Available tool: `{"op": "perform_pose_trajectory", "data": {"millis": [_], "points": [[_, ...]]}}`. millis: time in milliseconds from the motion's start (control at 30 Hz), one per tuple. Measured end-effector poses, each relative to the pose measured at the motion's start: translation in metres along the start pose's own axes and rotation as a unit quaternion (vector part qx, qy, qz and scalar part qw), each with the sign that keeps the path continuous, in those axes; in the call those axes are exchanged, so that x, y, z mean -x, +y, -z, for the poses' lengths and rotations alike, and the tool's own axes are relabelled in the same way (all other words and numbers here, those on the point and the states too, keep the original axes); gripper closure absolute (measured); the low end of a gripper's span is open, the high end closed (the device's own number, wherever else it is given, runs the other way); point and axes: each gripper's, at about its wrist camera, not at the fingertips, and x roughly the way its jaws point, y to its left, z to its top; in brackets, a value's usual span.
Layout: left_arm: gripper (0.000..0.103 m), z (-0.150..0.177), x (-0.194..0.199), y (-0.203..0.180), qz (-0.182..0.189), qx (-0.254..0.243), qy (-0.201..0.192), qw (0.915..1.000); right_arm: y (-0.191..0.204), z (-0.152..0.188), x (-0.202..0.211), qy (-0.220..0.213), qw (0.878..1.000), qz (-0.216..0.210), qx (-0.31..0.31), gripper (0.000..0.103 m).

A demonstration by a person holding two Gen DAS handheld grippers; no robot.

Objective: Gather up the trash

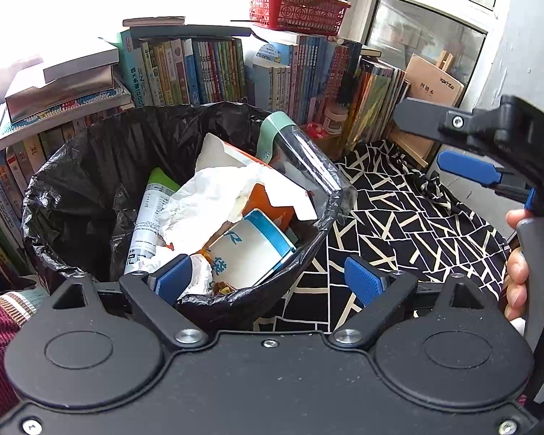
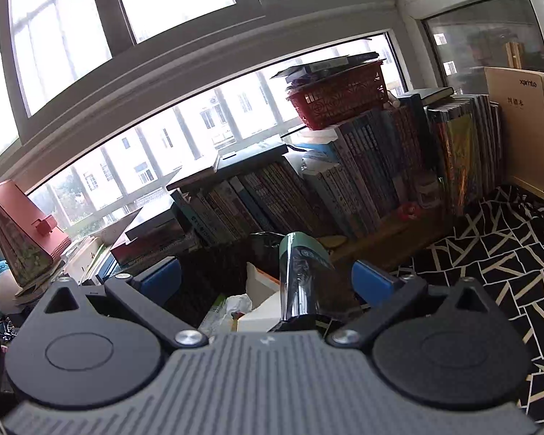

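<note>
A bin with a black liner (image 1: 72, 188) is packed with trash: crumpled white paper (image 1: 206, 199), an orange carton (image 1: 264, 199), a blue-and-white box (image 1: 250, 250) and a clear plastic wrapper with a green top (image 1: 301, 159). My left gripper (image 1: 270, 277) stands open across the bin's near rim, and its left pad (image 1: 174, 275) is beside the white paper. My right gripper (image 1: 442, 145) reaches in from the right, level with the bin's rim. In the right wrist view the right gripper (image 2: 266, 277) is open, and the wrapper (image 2: 301, 275) rises between its pads without touching them.
A row of upright books (image 1: 199, 69) lines the window behind the bin, with a red basket (image 1: 297, 11) on top. Black-and-white patterned cloth (image 1: 409, 224) lies right of the bin. A wooden board (image 1: 435, 79) leans in the corner. A hand (image 1: 516, 264) holds the right gripper's handle.
</note>
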Motion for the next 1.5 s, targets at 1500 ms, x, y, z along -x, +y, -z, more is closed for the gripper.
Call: {"op": "perform_pose_trajectory", "data": {"millis": [1500], "points": [[0.001, 0.009, 0.018, -0.013, -0.006, -0.021, -0.02, 0.9996, -0.011, 0.035, 0.025, 0.091, 0.988, 0.121, -0.028, 0.0]]}}
